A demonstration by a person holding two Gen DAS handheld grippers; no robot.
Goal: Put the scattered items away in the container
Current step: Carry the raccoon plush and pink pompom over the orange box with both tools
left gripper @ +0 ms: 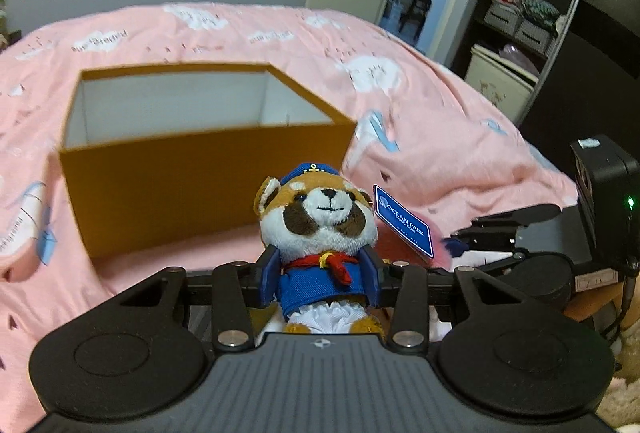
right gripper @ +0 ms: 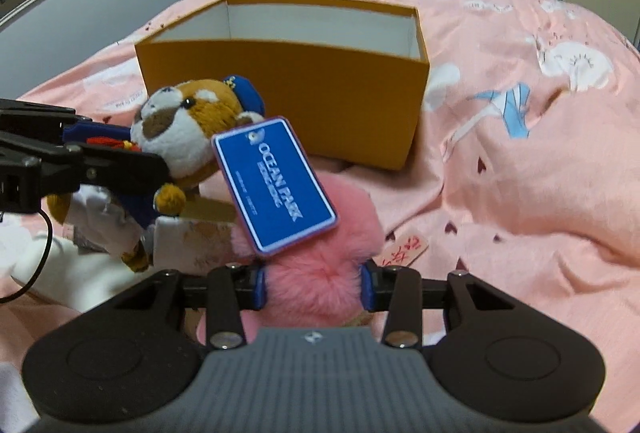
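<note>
right now your left claw [left gripper: 322,275] pinches the sailor plush [left gripper: 320,229] by its blue shirt, low in the frame's centre, its blue tag [left gripper: 404,221] hanging to the right. your right claw [right gripper: 314,287] squeezes a pink fluffy ball [right gripper: 320,253]. the open orange box [left gripper: 192,169] sits behind on the pink bedspread [left gripper: 440,153].

Box [left gripper: 192,189] sitting on the bed [left gripper: 440,137], plush toy [left gripper: 320,229] hanging before it, fluffy ball [right gripper: 316,273] lying right of the toy
</note>
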